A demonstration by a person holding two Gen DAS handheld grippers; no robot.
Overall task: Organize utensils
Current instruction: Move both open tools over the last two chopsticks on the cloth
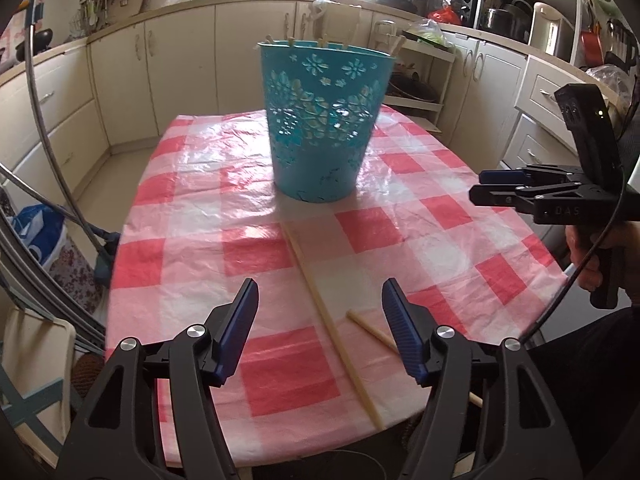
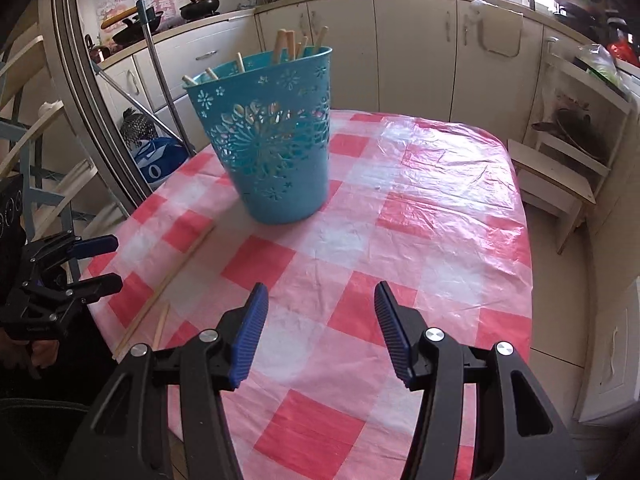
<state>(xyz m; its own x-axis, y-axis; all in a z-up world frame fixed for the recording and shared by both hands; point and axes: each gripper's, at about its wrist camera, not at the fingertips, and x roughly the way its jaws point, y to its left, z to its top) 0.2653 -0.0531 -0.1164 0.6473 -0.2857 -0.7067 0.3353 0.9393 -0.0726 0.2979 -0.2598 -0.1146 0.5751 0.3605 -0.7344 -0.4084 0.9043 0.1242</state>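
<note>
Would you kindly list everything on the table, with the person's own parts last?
bucket: one, teal with cut-out flowers, upright mid-table, wooden sticks standing inside.
loose chopsticks: two, pale wood, flat on the cloth in front of the bucket; the second is partly hidden.
tablecloth: one, red and white check, covering the table.
left gripper: open, empty, above the loose chopsticks.
right gripper: open, empty, over bare cloth.
hands: one on each gripper's handle.

Turquoise bucket (image 1: 324, 120) with floral cut-outs at 12 o'clock; red-and-white checked tablecloth (image 1: 400, 240); pale cream chopsticks (image 1: 332, 320); blue-padded black grippers.
</note>
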